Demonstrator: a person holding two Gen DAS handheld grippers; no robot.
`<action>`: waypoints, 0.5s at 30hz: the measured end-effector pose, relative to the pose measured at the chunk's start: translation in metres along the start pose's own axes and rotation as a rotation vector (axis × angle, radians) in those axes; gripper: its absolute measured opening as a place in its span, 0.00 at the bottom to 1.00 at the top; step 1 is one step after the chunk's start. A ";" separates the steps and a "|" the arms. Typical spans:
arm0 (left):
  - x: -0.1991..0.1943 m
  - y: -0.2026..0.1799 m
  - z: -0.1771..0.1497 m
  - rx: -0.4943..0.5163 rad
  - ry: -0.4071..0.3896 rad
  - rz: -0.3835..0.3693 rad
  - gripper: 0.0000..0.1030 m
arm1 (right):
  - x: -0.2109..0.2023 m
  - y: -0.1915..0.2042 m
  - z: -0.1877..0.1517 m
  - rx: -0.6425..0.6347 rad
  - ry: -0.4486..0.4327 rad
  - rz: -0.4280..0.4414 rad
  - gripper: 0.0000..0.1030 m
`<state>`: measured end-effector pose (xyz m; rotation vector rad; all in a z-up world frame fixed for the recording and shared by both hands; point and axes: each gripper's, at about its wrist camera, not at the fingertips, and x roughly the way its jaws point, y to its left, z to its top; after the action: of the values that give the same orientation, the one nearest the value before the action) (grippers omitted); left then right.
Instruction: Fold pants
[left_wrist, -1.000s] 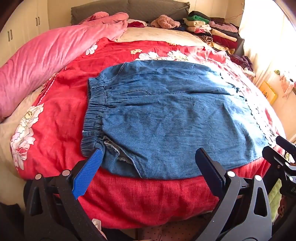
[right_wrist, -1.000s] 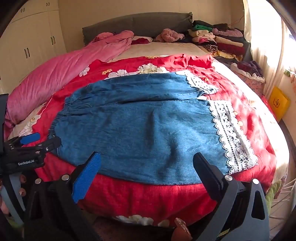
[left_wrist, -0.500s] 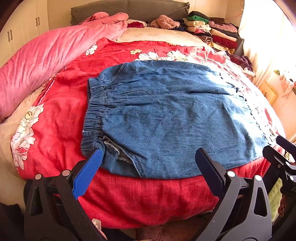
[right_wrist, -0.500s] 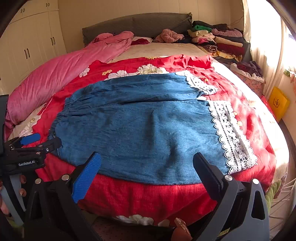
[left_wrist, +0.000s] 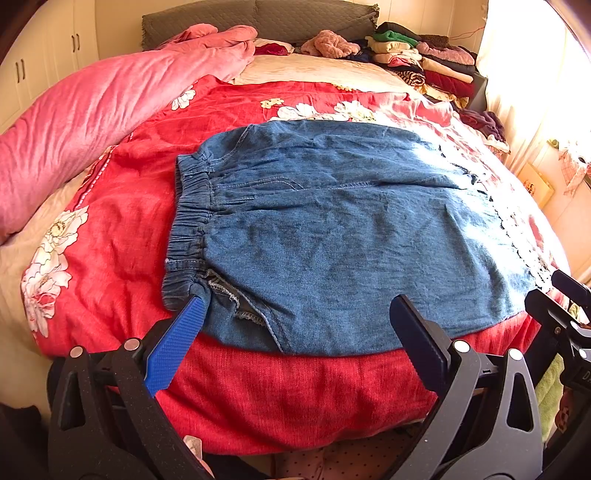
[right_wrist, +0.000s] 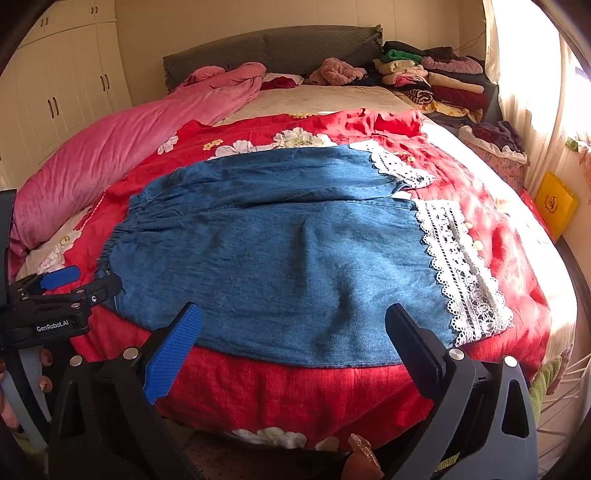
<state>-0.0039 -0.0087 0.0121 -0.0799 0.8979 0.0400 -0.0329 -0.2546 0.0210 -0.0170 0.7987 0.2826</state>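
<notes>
Pants (left_wrist: 332, 236) made of blue denim lie flat on a red flowered blanket (left_wrist: 122, 206), which covers the near part of a bed. The stretchy waistband (left_wrist: 188, 221) is at the left. The legs run to the right and end in white lace cuffs (right_wrist: 461, 266). One leg lies far and one lies near, side by side.

The left gripper (left_wrist: 295, 314) is at the near edge of the bed, by the waistband end. Its jaws are spread wide apart and hold nothing. Its blue finger pad (left_wrist: 173, 347) has its tip just at the near waistband corner; I cannot tell if it touches the cloth.

The right gripper (right_wrist: 291, 321) is at the near edge too, closer to the lace end. Its jaws are also spread wide and hold nothing.

A big pink quilt (right_wrist: 122, 155) lies along the left side of the bed. A pile of folded clothes (right_wrist: 432, 77) sits at the far right, next to the grey headboard (right_wrist: 273, 48). White cupboards (right_wrist: 62, 88) stand at the far left.
</notes>
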 end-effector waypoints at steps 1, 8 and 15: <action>0.001 0.001 0.000 0.000 -0.001 0.001 0.92 | 0.000 0.000 0.000 -0.001 -0.001 -0.001 0.96; 0.001 0.001 0.000 0.000 -0.001 0.000 0.92 | 0.000 0.000 0.000 -0.002 0.001 0.001 0.96; 0.001 0.001 0.000 0.000 -0.001 -0.002 0.92 | 0.000 0.001 0.000 -0.001 0.001 0.000 0.96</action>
<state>-0.0038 -0.0076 0.0113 -0.0804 0.8970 0.0383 -0.0329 -0.2540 0.0207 -0.0184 0.7990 0.2835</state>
